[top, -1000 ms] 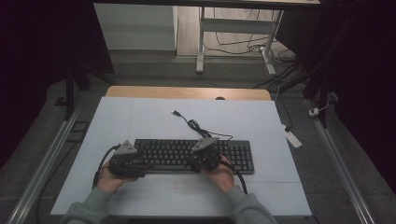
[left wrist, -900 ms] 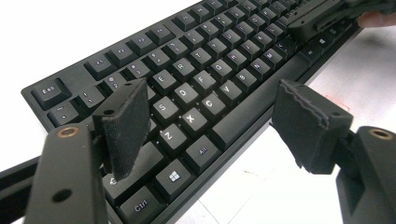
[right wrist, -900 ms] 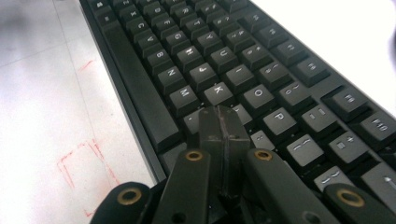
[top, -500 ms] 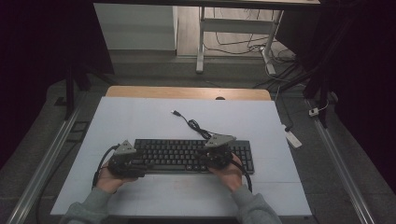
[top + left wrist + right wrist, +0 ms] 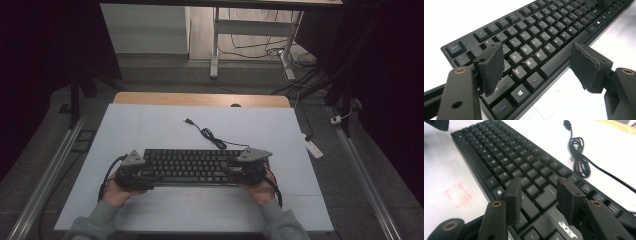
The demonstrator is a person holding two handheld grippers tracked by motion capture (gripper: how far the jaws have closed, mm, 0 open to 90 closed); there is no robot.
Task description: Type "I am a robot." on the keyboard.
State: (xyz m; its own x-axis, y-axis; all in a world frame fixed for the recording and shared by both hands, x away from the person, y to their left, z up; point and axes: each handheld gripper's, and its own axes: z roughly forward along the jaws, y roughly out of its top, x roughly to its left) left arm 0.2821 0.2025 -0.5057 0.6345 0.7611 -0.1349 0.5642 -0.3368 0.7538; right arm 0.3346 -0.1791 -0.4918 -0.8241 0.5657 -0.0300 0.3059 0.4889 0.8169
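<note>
A black keyboard [image 5: 192, 166] is laid flat on the white table [image 5: 150, 125], towards the near edge and pretty much centred, long side running left to right.

Over at its left end the left gripper [image 5: 131, 172] is parked. In the left gripper view its jaws are spread wide: one pad is set over the keys near the left edge, the other is hanging off the front edge above the bare table, so the keyboard's front-left corner [image 5: 519, 95] is straddled but not pinched. Whether the first pad is actually resting on a key can't be made out.

In the middle, the keyboard's black cable [image 5: 212, 137] is seen snaking off the back edge onto the table, with a small coil in it and the plug lying loose further back.

At the right end the right gripper [image 5: 247, 167] is found above the keys. Its jaws have just been opening, and nothing is gripped between them; only keys and the brand logo [image 5: 566, 227] are visible underneath.
</note>
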